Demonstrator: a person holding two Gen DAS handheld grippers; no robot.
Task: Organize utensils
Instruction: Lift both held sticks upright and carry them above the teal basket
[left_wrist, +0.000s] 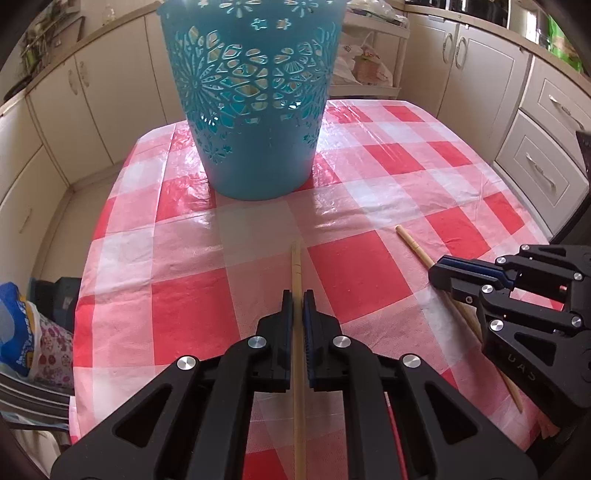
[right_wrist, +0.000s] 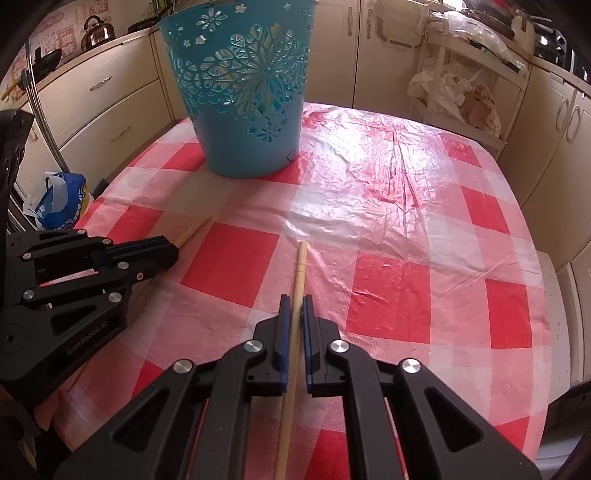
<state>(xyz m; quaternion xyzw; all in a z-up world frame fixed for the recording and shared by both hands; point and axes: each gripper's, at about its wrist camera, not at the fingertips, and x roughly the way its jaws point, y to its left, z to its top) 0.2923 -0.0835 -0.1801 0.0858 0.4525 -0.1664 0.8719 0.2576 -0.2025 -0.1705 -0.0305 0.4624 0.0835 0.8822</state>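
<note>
A blue openwork basket (left_wrist: 255, 110) was seen standing upright on a table covered with a red-and-white checked plastic cloth (left_wrist: 388, 266), and everything else was placed in relation to it. On the near side of the basket, well apart from its base, two wooden chopsticks were found, one in each tool. The left gripper (left_wrist: 297, 299) was pressed together on the left chopstick (left_wrist: 296, 266), whose thick end pointed straight toward the basket; its blue pads (left_wrist: 308, 325) were seen against the wood on both sides. The right gripper (right_wrist: 294, 301) was likewise closed down on the right chopstick (right_wrist: 300, 266), which lay further from the basket's foot and off to its right, its blunt end also directed roughly toward the basket; whether the stick was firmly pinched or only narrowly enclosed could not be settled from the wrist view, since a sliver of gap appeared beside one pad. Both sticks were held partway along their length, with the thinner ends hidden beneath the tools. The chopsticks were judged to be light, stiff and smooth, so that little squeeze would be needed, but a round shaft could be expected to roll or pivot between flat pads. A hold nearer the middle was judged the steadier one. The glossy cloth was judged to be slippery and liable to wrinkle. The basket, tall and light-looking, was thought likely to tip if its rim were knocked.
</note>
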